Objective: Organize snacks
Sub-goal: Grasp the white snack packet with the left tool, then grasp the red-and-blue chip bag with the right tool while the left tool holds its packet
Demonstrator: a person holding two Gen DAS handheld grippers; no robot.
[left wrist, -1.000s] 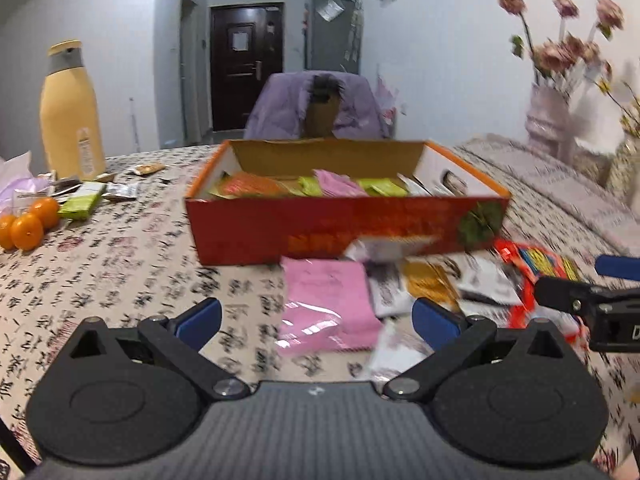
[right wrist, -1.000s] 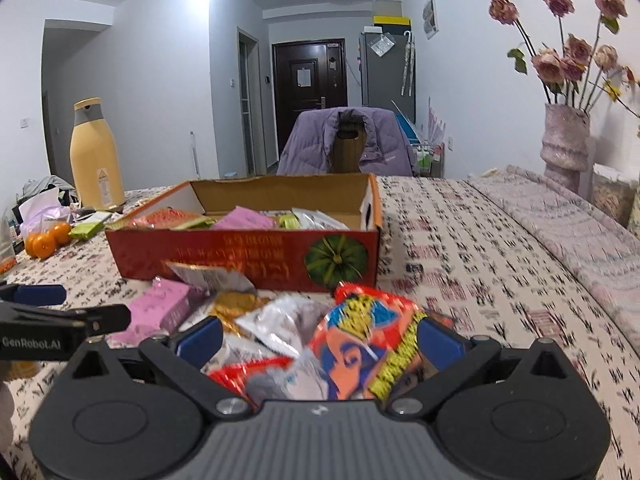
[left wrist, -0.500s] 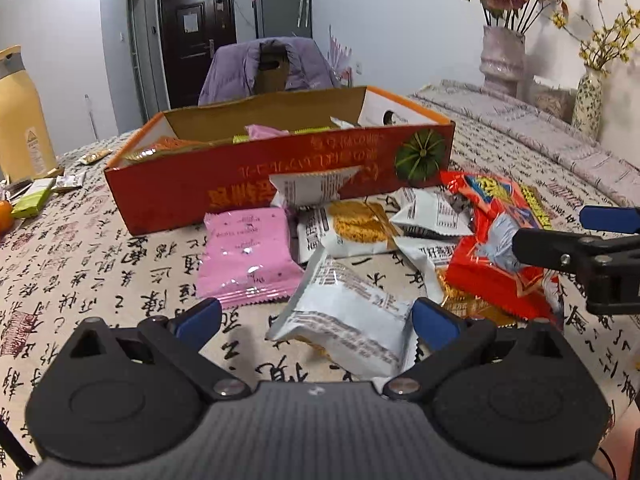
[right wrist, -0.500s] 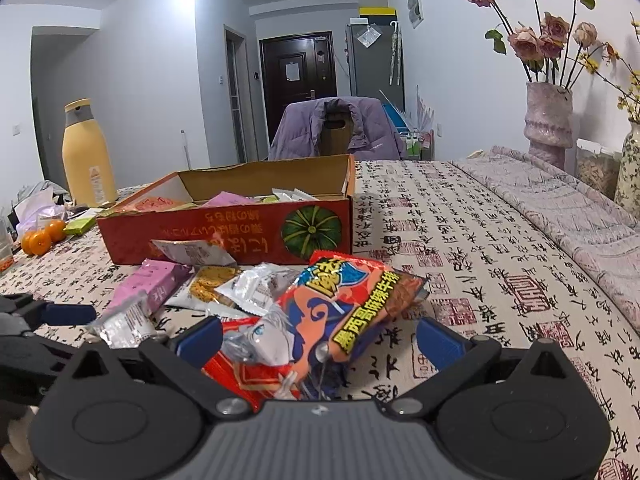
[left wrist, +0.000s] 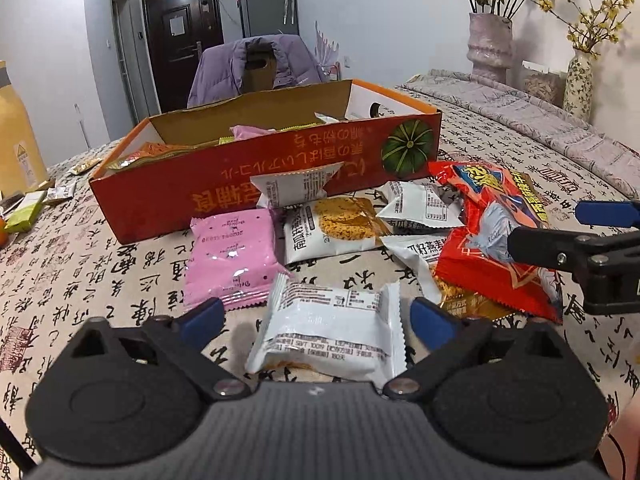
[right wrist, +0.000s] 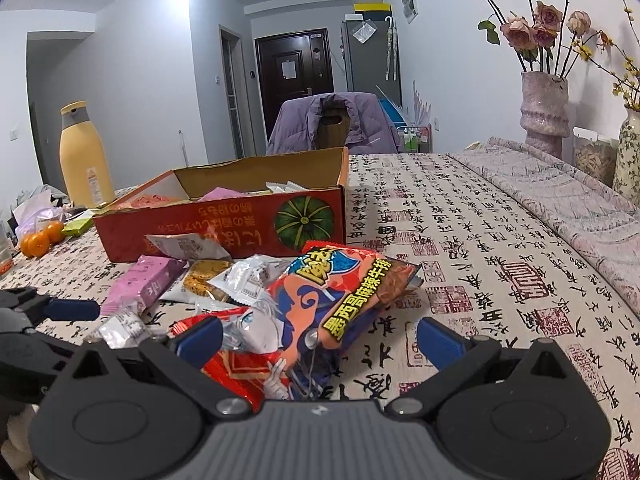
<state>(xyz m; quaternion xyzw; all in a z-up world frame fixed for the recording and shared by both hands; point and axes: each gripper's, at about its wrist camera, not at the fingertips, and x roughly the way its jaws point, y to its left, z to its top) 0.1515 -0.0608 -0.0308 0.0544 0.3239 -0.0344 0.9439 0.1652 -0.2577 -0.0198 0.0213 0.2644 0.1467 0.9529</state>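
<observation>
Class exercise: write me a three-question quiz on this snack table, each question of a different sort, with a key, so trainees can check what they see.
1. True or false: the left gripper has clamped the white packet.
2. Which snack lies between the right gripper's open jaws? A) pink packet B) red chip bag C) oranges
3. Fill in: the pink packet lies on the table in front of the red ____.

Key:
1. False: the jaws have just been closing, the packet lies between them, but the pads do not press it.
2. B, the red chip bag.
3. box.
</observation>
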